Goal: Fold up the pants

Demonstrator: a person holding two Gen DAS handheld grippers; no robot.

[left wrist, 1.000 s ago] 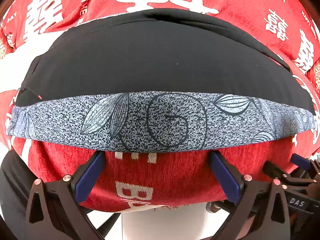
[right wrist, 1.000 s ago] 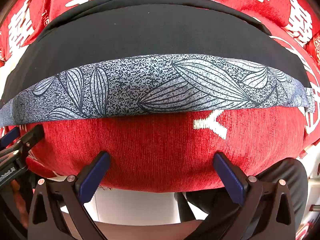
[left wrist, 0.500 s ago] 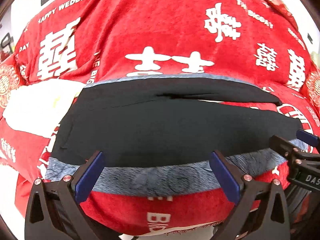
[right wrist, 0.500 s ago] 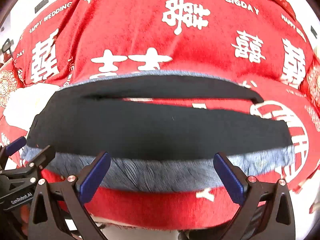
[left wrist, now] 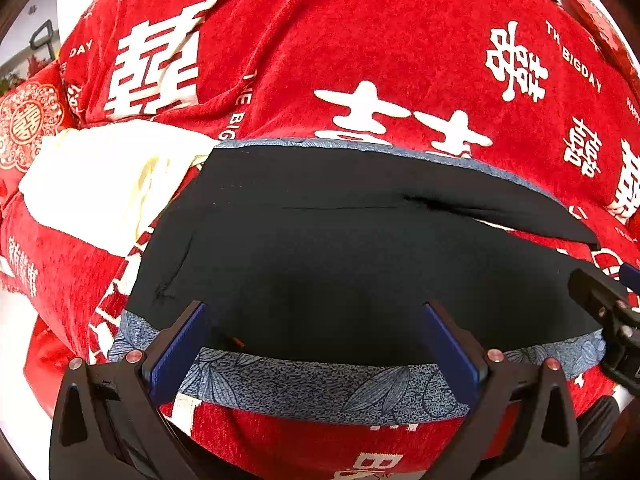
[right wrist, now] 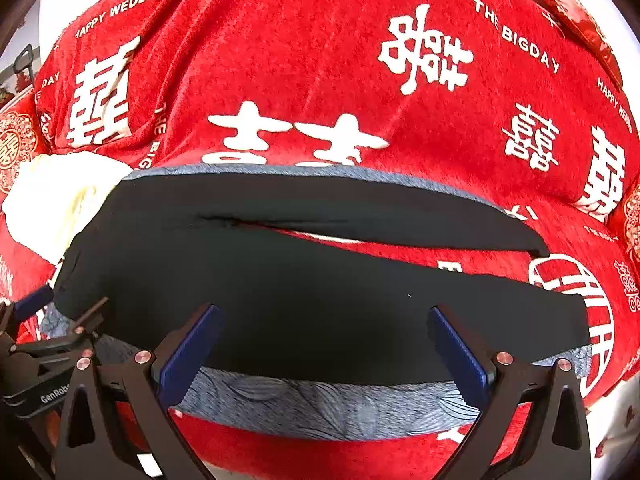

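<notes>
The left tongs (left wrist: pixel 316 344), blue-padded fingers spread wide and grasping nothing, hover low over the near edge of a pair of black fabric pants with a grey leaf-print lining (left wrist: pixel 340 256). The right tongs (right wrist: pixel 324 344), likewise released, hang beside them over the same edge, each pair visible at the margin of the other's view. The patterned band of the pants runs beneath both sets of fingers, apparently placed there so each tool can pinch the edge at a separate point and lift it evenly. The pants lie flat and crosswise on a red chenille cloth printed with white double-happiness characters and "HAPPY WEDDING" lettering (right wrist: pixel 320 60), which covers the surface. Farther back, the two legs part in a narrow gap showing red. At far left, a cream-white folded cloth (left wrist: pixel 92 180) rests just beside the pants. No fold looks begun.
</notes>
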